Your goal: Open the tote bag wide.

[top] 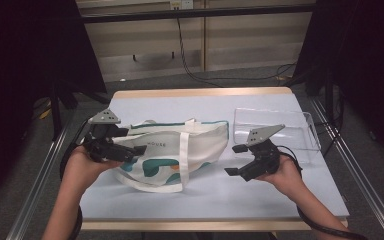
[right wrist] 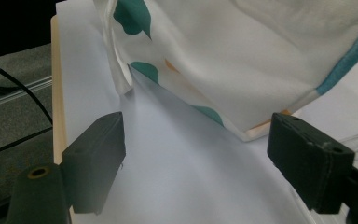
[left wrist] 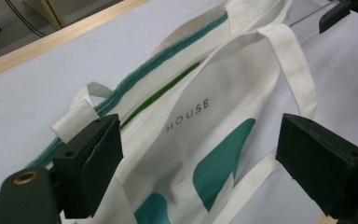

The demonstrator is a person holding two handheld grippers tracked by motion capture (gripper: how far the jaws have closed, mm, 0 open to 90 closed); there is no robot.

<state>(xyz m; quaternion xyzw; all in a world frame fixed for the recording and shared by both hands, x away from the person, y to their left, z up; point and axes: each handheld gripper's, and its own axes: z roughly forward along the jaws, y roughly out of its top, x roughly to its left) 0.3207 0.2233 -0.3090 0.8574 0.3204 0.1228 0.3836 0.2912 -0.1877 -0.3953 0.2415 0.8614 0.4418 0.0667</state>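
Right now my left gripper (top: 141, 149) has its fingers (left wrist: 91, 163) spread wide with nothing pinched between them, poised over the printed face of the tote bag (top: 175, 150), which lies flat on its side in the middle of the tabletop (top: 260, 200). My right gripper (top: 236, 160) is wide as well and empty, hanging just off the bag's far end near its bottom corner (right wrist: 256, 126). The risk I see is closing the left fingers on a single layer of loose cloth, so the bag bunches or drags instead of opening. The long strap (left wrist: 293, 70) trails close by and could snag a finger. If I swing the right gripper carelessly, it could knock the clear plastic bin (top: 275, 127) just behind it.
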